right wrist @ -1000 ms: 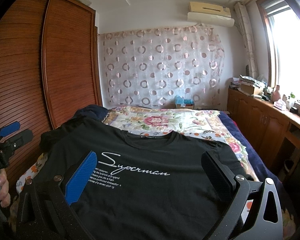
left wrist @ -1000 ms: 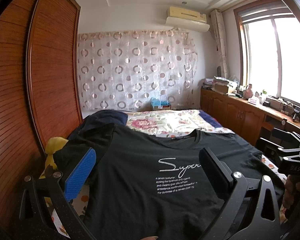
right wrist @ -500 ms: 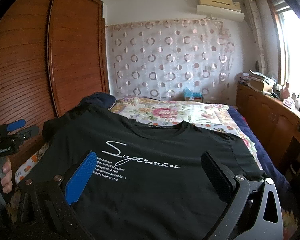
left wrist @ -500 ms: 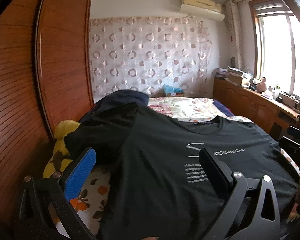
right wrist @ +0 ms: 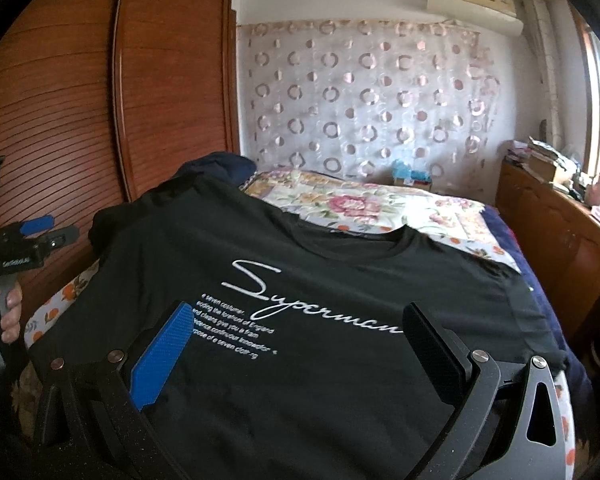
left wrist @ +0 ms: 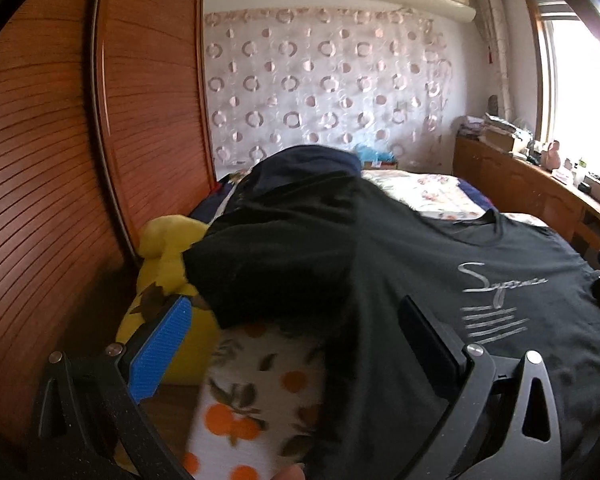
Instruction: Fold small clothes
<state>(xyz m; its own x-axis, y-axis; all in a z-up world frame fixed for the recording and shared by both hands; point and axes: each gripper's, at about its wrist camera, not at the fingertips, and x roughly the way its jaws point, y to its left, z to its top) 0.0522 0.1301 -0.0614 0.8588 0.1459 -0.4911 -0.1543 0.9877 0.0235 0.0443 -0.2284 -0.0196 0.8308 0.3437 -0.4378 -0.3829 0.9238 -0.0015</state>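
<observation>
Black tee [right wrist: 340,280] carried white script; the sheet [left wrist: 256,396] showed oranges on white. Yellow plush [left wrist: 162,264] sat left, brown wardrobe [right wrist: 80,100] beside it, ringed pink curtain [right wrist: 364,100] far back.

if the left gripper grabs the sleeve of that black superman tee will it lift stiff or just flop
The black T-shirt will probably flop: its sleeve already drapes over the yellow plush toy. It looks thin and light, so the left gripper may drag the body along.

We see the black T-shirt's [left wrist: 440,280] script blurred and its hem cut off below; the yellow plush toy [left wrist: 160,272] lies half-hidden beneath its sleeve.
</observation>
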